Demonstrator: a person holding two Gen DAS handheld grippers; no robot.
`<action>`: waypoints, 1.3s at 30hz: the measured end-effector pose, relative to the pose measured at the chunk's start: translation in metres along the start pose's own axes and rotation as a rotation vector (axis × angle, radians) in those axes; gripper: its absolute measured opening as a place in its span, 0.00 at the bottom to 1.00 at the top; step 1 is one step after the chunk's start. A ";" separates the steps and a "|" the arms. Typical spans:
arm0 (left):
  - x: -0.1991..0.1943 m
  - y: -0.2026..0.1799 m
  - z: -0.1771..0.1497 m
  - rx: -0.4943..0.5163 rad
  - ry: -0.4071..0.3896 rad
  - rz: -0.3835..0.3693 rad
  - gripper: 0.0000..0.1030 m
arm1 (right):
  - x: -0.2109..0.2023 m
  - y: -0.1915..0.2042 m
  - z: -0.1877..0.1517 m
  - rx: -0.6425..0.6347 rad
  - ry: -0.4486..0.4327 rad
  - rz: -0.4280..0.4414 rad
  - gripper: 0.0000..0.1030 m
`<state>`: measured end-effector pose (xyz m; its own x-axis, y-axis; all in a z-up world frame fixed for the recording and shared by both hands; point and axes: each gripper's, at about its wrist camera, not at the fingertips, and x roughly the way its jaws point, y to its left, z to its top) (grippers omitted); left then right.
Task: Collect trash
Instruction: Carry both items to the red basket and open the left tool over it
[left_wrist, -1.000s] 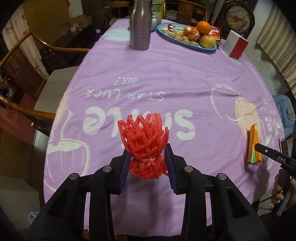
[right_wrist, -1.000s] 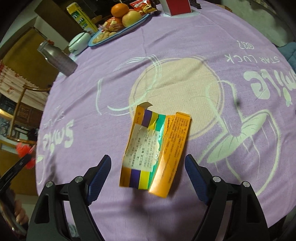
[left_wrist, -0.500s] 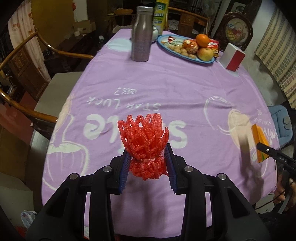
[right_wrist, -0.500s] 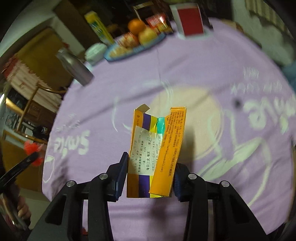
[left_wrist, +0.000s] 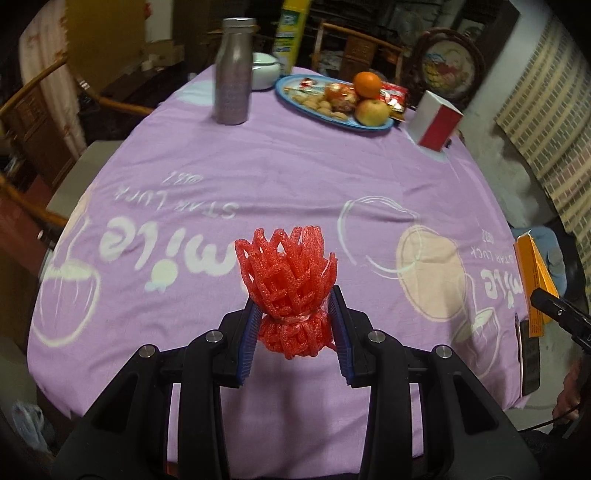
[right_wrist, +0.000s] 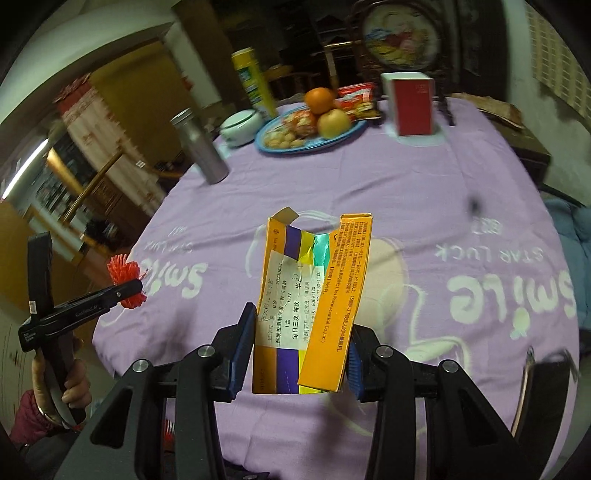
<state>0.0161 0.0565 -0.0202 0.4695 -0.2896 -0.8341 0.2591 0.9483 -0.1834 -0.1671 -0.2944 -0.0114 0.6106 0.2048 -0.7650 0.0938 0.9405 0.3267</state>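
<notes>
Both hands loaded: foam net on the left, torn box on the right

Our left gripper (left_wrist: 294, 325) is clamped on the red foam net (left_wrist: 288, 284) at its tied waist, where the bundle is narrowest and least likely to slip, so its flared end stands up above the purple cloth (left_wrist: 295, 177). Our right gripper (right_wrist: 295, 349) is closed on the lower end of the flattened orange box (right_wrist: 314, 302), pinching its torn panels together so it comes up as one piece. Both pieces hang clear above the cloth near its front edge, well apart from the blue plate (left_wrist: 291, 99) and bottle (left_wrist: 233, 72) at the far side. We judge collecting done; no bin shows yet.
</notes>
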 end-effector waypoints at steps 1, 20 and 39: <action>-0.005 0.007 -0.007 -0.032 -0.005 0.021 0.36 | 0.004 0.004 0.002 -0.018 0.009 0.014 0.42; -0.184 0.195 -0.234 -0.785 -0.065 0.531 0.36 | 0.105 0.248 -0.029 -0.553 0.307 0.516 0.42; -0.153 0.271 -0.237 -0.782 -0.004 0.451 0.37 | 0.113 0.309 -0.026 -0.626 0.280 0.427 0.42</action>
<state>-0.1854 0.3883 -0.0653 0.3910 0.1325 -0.9108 -0.5975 0.7892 -0.1417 -0.0896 0.0264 -0.0112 0.2663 0.5632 -0.7822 -0.6118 0.7258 0.3144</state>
